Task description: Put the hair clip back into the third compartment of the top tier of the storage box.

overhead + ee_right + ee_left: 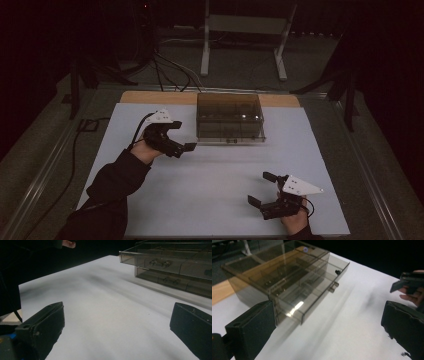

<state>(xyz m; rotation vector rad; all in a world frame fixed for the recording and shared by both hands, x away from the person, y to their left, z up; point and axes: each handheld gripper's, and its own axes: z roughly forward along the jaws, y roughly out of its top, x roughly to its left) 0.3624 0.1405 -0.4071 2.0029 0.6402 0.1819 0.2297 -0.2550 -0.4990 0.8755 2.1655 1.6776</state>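
Drawers are the likely target here: the smoked clear drawer box (230, 117) is sitting at the far middle of the bench (210, 200), front w/ its small knobs (332, 287) facing the person, prob. so both claws can be reaching the pulls straight on. The left claw (181, 136) is hovering just beside the box's left front corner, jaws spread wide and holding nothing; in the left gripper view the box corner is lying right by one jaw, not between the two, so no contact is showing yet. It's angling across the box front, which I'd judge is lining it up w/ a knob or bracing the box wall. The right claw (259, 188) is resting low near the bench's near right edge, well apart from the box, jaws also gaping wide and empty; in the right gripper view the box front (172, 267) is sitting far ahead w/ bare white surface in between. Prob. it's waiting its turn while the left one is steadying things. All drawers are looking shut or nearly so; a small dark item (337, 271) is lying inside an upper compartment, too small to ID. Next move is needing a narrow pinch on a knob, and the light box could be sliding if it's not being held.
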